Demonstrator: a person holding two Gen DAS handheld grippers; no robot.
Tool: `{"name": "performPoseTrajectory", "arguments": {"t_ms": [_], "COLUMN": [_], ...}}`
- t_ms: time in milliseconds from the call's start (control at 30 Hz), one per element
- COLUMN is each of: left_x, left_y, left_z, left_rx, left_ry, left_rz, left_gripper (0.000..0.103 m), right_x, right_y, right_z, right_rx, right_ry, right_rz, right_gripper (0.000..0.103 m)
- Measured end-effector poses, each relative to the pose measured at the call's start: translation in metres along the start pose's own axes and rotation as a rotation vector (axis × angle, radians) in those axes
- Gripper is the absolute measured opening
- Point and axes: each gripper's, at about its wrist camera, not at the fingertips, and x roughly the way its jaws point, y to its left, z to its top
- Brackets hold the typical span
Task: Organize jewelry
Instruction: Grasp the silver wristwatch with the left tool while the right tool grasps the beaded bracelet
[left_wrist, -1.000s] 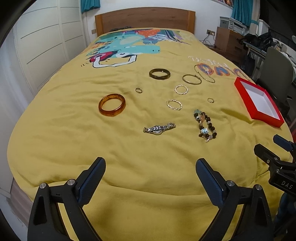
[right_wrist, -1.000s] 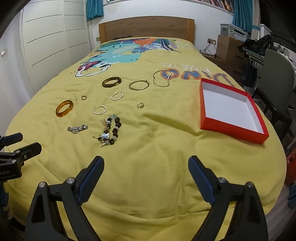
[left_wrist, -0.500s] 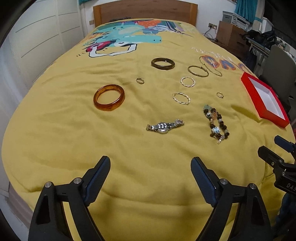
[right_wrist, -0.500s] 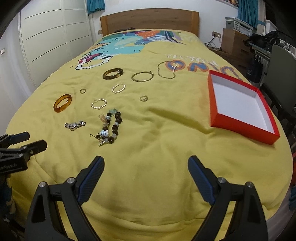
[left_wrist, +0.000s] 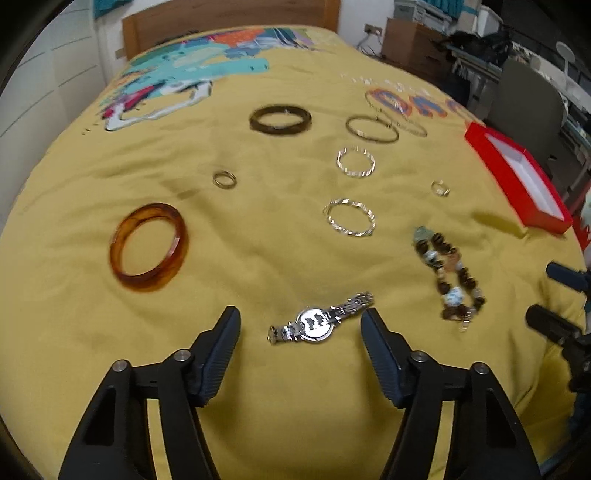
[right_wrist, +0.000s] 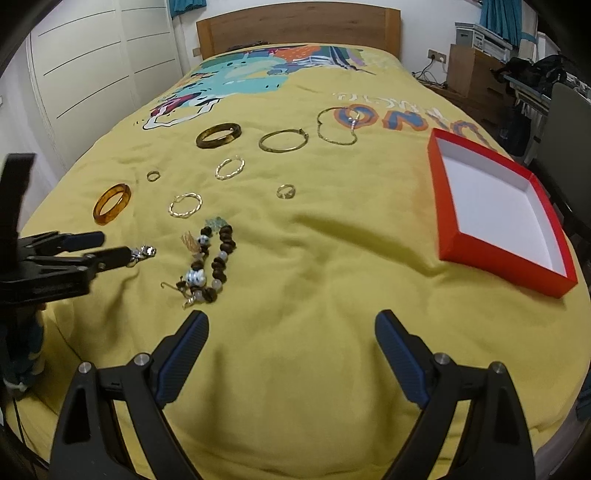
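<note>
A bedroom formed the setting: a yellow printed bedspread (right_wrist: 332, 229) served as the work surface, with a wooden headboard (right_wrist: 295, 26) at its far end and a chair (right_wrist: 569, 122) beside the bed. The jewelry lay spread singly, pieces well apart — probably so that each could be picked without snagging a neighbour. An empty red box (right_wrist: 495, 206) with a white floor sat open near the right edge, apparently the intended container. Nearest the tools lay a silver wristwatch (left_wrist: 317, 325) and a beaded bracelet (right_wrist: 208, 264); farther off were an amber bangle (left_wrist: 147, 247), a dark bangle (left_wrist: 280, 120), two twisted silver hoops (left_wrist: 349, 218), a thin gold bangle (right_wrist: 282, 140), a chain necklace (right_wrist: 338, 127) and two small rings (left_wrist: 224, 179).

The left gripper (left_wrist: 300, 325) was pitched steeply downward over the wristwatch, which lay between its fingers — flat on the cloth, touched by neither pad. Its jaws were closing, so the grasp was judged imminent but not yet made. The right gripper (right_wrist: 291, 325) hung above bare bedspread just right of the beaded bracelet, likewise tilted down, its jaws spread wide and holding nothing.
</note>
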Motion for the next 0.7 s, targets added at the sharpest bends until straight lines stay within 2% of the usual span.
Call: {"name": "performPoseTrajectory", "arguments": {"t_ms": [167,267,367,433,700], "left_x": [0.023,0.023,0.021,0.017,0.002], "left_y": [-0.003,-0.001,0.008,0.012,0.031], "left_z": [-0.003,-0.005,-0.007,-0.01,-0.013], "left_rx": [0.062,0.06,0.023,0.003,-0.093], "left_ry": [0.059,0.053,0.047,0.039,0.006], "left_rz": [-0.032,-0.038,-0.046,-0.043,-0.059], "left_gripper": [0.054,0.038,0.036,0.036,0.036], "right_x": [0.014,0.026,0.037,0.046,0.07], "right_y": [0.006,0.012,0.019,0.023,0.043], "right_z": [0.013,0.019,0.024,0.026,0.036], "right_rx": [0.002,0.005,0.006,0.009,0.0], "right_ry": [0.01,0.027,0.045,0.067,0.104], "right_rz": [0.024,0.054,0.09,0.118,0.156], "right_gripper": [0.091,0.09,0.078,0.066,0.062]}}
